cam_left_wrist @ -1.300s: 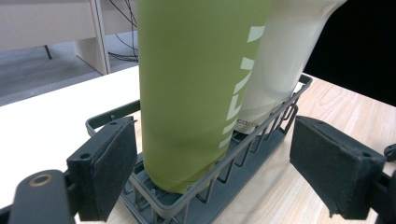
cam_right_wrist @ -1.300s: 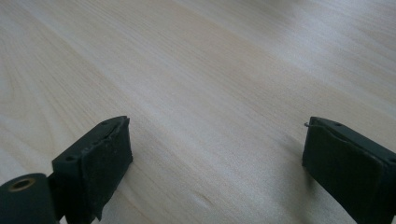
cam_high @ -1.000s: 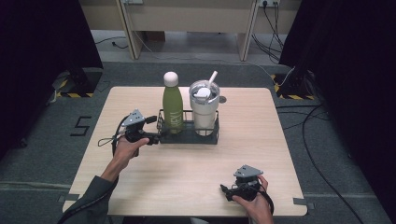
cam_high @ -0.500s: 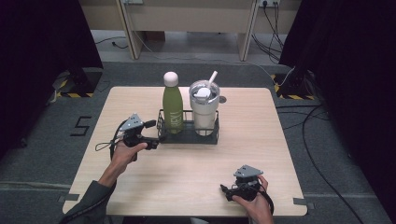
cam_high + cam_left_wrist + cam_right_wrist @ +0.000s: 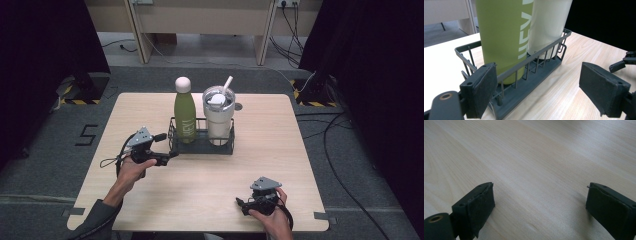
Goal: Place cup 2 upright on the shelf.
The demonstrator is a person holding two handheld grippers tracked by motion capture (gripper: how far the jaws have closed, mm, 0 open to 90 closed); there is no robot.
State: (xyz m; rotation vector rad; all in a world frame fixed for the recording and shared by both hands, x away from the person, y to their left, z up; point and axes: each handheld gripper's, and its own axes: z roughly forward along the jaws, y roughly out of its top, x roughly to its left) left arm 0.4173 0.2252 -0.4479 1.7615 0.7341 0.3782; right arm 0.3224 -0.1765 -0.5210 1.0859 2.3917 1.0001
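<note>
A green bottle [image 5: 185, 114] with a pale cap and a white tumbler [image 5: 219, 119] with a straw stand side by side in a dark wire rack [image 5: 202, 146] at mid-table. My left gripper [image 5: 167, 146] is open just off the rack's left end, touching nothing. In the left gripper view the open left gripper [image 5: 541, 92] faces the rack [image 5: 534, 75], with the bottle [image 5: 504, 32] and tumbler [image 5: 547, 22] close behind the wires. My right gripper [image 5: 242, 206] rests near the front edge, pointing left. The right gripper [image 5: 539, 207] is open over bare wood.
The wooden table [image 5: 280, 150] has free room right of the rack and in front of it. Grey floor with cables surrounds it. Wooden desk legs [image 5: 142, 30] stand behind. The right gripper's tips [image 5: 622, 63] show far right in the left gripper view.
My left gripper has drawn back slightly from the rack's left end, toward the person. The right gripper has stayed put.
</note>
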